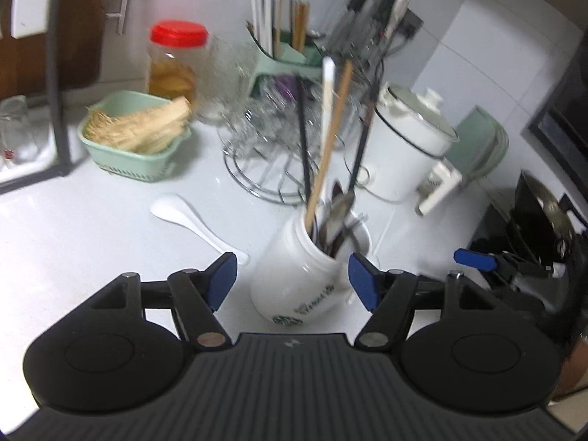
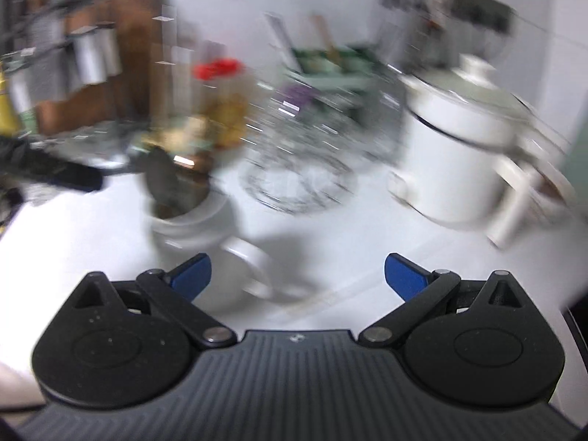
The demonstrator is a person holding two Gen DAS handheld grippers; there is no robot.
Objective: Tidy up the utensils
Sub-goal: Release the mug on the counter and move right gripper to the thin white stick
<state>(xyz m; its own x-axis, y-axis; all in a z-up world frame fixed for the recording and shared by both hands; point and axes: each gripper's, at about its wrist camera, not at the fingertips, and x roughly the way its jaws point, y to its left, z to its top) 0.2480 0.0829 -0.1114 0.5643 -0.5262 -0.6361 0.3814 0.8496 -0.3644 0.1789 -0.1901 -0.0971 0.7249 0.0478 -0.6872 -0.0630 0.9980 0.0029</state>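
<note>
Mug (image 1: 305, 275) full of chopsticks (image 1: 329, 139) and spoons sits on the white tabletop (image 1: 92, 239), right between the left gripper (image 1: 288, 279) fingers, which are spread wide. White spoon (image 1: 194, 220) lies beside it. Right gripper (image 2: 297, 275) is released too, holding nothing.

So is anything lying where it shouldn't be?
Yes. A white spoon lies loose on the counter, left of the white mug, while the other utensils stand inside the mug. Both grippers are open and empty.
</note>
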